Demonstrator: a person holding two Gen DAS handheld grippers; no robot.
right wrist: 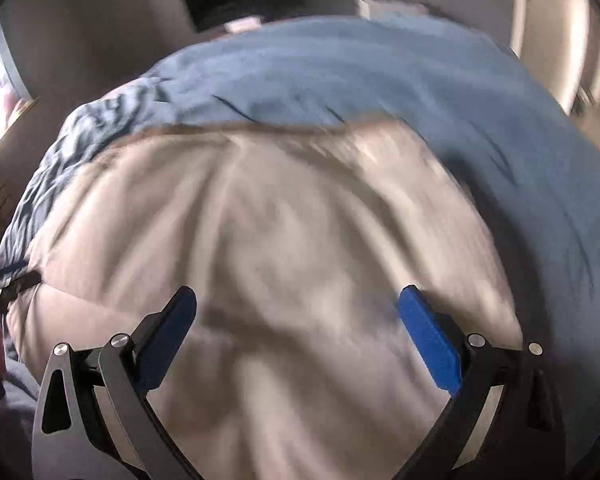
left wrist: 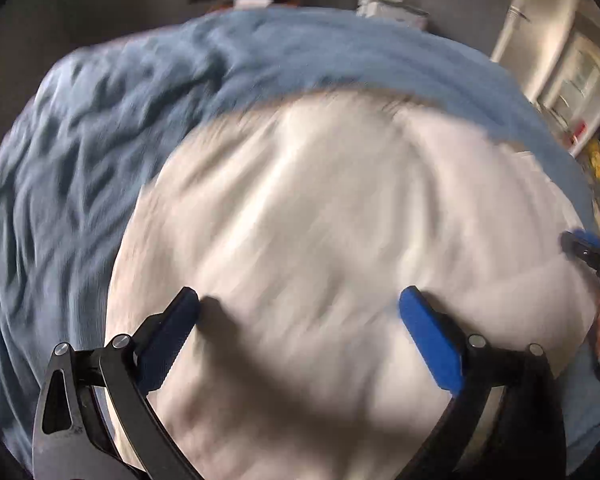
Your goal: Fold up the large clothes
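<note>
Left wrist view: the left gripper (left wrist: 300,312) hangs over a pale garment (left wrist: 320,240) with its jaws spread wide and nothing between them. The garment fills the centre and lower part of the frame, lying on a blue bed cover (left wrist: 100,140) that shows along the left side and the top. At the right edge the tip of the right gripper (left wrist: 584,246) pokes in above the same cloth.

In the right wrist view that gripper (right wrist: 298,312) is likewise spread wide and empty above the garment (right wrist: 280,240), with the bed cover (right wrist: 380,80) beyond it.

Both tools probably sit side by side so each can take one side of the near part. The garment seems to run away from the cameras, its far edge near mid-frame; creases fan toward it. Blur hides which end is which.
</note>
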